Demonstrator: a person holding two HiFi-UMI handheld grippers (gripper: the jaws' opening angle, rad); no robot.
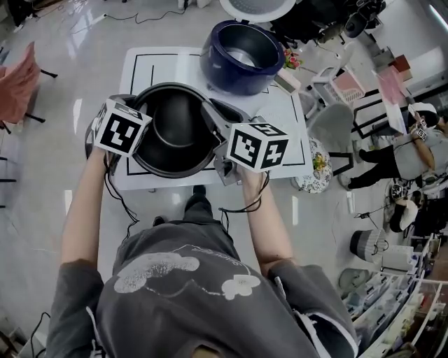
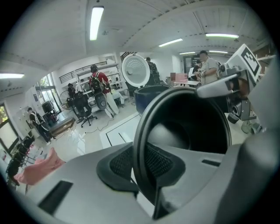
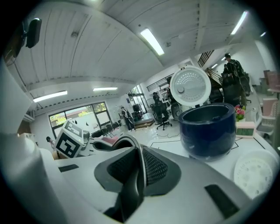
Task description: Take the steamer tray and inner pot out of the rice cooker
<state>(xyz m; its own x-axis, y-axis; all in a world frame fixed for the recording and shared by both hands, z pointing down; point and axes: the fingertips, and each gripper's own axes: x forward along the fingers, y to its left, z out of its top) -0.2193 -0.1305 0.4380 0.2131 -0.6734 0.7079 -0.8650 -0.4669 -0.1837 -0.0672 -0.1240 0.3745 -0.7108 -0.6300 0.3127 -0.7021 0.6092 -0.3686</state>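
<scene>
Both grippers hold the black inner pot (image 1: pixel 175 129) just above the near end of the white table (image 1: pixel 150 59). My left gripper (image 1: pixel 140 129) is shut on the pot's left rim (image 2: pixel 139 144), with a pad on each side of the thin wall. On the opposite side, my right gripper (image 1: pixel 218 140) is shut on the right rim (image 3: pixel 139 153). The dark blue rice cooker (image 1: pixel 241 56) stands at the table's far end with its white lid (image 1: pixel 257 7) raised and its cavity open. A white perforated steamer tray (image 3: pixel 256 173) lies on the table near the cooker.
Black lines mark a rectangle on the table. A small box with flowers (image 1: pixel 290 66) sits beside the cooker. A pink cloth on a chair (image 1: pixel 17 80) is at the left. Stools, shelves and people (image 1: pixel 402 150) crowd the right side.
</scene>
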